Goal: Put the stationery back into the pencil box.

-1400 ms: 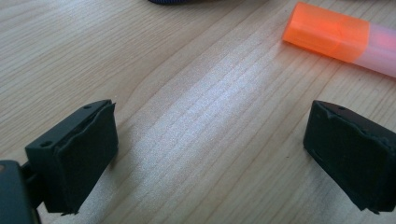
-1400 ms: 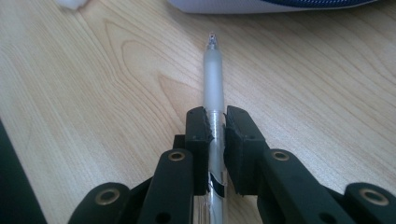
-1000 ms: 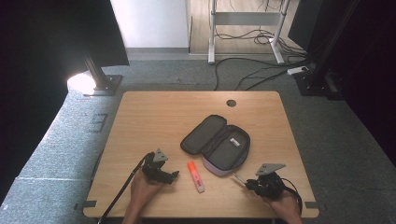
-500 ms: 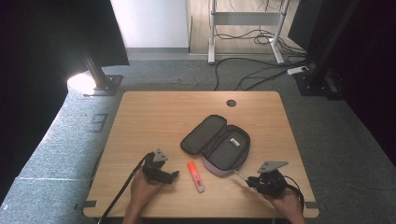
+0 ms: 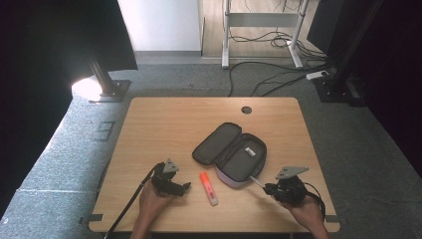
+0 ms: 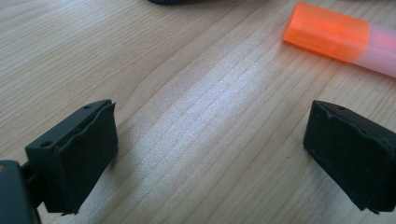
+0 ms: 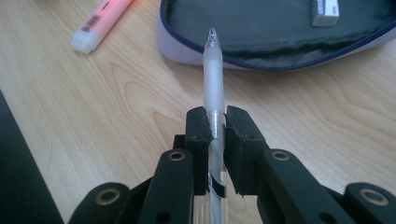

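The wooden table (image 5: 164, 129) carries an open pencil case (image 5: 231, 153), lying just ahead of the right gripper (image 5: 271, 188) — its zipped rim sits close beyond the pen's tip. An orange highlighter (image 5: 208, 181) rests flat between the two grippers, just past the left gripper (image 5: 185, 187), whose fingers (image 6: 79, 149) stand wide apart over bare wood, grasping nothing. The right gripper's fingers (image 7: 198, 135) are clenched on a frosted pen (image 7: 213, 70), its tip pointing toward the case — an eraser (image 7: 325, 12) lies inside.
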A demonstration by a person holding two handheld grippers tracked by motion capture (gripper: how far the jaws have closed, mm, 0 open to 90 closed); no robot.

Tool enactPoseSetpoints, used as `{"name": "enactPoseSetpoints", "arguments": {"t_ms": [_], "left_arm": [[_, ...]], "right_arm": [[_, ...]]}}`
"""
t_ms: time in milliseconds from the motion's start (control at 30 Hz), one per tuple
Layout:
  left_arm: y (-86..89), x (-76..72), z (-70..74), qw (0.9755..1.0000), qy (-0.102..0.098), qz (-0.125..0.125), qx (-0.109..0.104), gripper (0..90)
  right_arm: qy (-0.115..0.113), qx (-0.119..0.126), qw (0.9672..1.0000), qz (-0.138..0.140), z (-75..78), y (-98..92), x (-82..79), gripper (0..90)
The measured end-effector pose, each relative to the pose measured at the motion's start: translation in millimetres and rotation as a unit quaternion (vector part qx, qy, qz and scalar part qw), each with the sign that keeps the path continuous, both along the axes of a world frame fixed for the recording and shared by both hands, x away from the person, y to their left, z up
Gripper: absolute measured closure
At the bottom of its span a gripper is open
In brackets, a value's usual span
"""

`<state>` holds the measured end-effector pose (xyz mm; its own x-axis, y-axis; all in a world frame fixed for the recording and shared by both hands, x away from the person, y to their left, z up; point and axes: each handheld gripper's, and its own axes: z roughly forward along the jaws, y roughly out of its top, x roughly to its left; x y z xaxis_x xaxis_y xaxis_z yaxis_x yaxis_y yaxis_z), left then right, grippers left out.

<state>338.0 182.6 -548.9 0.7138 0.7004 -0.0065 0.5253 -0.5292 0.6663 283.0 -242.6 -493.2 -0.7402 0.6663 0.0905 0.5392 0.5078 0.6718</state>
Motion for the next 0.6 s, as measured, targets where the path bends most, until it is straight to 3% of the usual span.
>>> {"name": "enactPoseSetpoints", "arguments": {"t_ms": [600], "left_arm": [[0.0,0.0,0.0,1.0,0.0,0.0,0.0,2.7]], "right_arm": [[-0.018,-0.004,0.9998,-0.011,17.2,5.2,19.4,78.4]]}}
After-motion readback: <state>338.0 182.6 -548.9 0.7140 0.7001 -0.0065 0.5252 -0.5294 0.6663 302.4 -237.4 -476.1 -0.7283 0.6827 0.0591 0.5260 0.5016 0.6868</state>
